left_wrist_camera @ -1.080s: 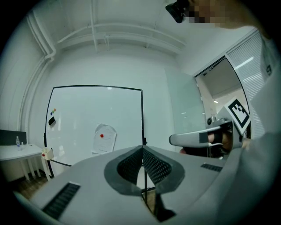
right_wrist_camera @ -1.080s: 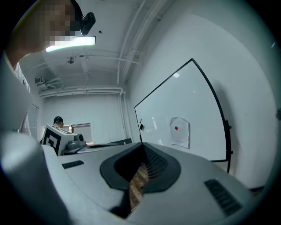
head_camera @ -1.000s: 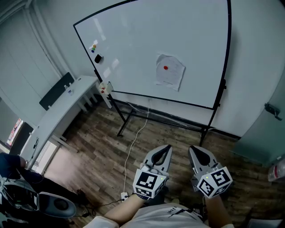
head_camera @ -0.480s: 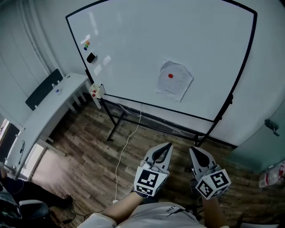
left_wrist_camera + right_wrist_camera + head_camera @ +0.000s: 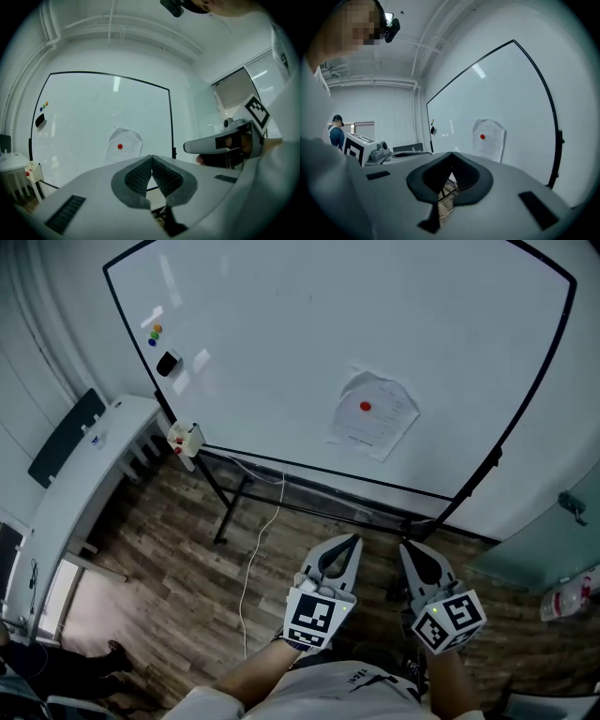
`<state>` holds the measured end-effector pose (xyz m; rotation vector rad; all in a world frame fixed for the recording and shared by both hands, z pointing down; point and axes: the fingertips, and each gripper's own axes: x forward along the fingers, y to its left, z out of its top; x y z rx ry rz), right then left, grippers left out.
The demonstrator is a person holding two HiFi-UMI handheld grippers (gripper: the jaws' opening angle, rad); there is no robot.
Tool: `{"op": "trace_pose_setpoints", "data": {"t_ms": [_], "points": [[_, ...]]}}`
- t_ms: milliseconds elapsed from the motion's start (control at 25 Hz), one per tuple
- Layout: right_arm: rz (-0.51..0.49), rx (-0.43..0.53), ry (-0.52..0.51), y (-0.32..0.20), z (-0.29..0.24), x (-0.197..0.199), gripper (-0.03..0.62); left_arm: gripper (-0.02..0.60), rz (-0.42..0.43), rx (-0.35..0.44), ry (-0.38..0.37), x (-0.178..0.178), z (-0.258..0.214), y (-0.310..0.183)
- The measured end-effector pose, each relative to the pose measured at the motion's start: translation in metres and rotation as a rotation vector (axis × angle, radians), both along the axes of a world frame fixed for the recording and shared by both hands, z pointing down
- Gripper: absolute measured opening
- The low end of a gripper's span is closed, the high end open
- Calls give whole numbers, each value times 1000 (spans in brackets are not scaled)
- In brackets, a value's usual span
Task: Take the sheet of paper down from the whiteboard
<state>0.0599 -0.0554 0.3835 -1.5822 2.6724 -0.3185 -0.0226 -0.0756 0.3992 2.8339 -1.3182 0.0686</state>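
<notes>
Two jaw pairs pressed together, left gripper (image 5: 352, 541), right gripper (image 5: 406, 548), crinkled paper sheet (image 5: 373, 418), glossy whiteboard (image 5: 281, 343)

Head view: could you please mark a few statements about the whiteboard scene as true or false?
1. The sheet of paper hangs on the whiteboard. True.
2. The left claw grips the paper. False: it is shut on nothing, well short of the whiteboard.
3. The right claw has its jaws together. True.
4. A blue magnet pins the paper. False: the magnet is red.
</notes>
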Motion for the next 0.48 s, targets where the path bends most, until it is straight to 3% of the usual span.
{"op": "trace_pose_setpoints", "data": {"t_ms": [480], "points": [[-10, 25, 0, -102, 9, -7, 14, 14, -37, -2, -50, -10, 10, -94]]}}
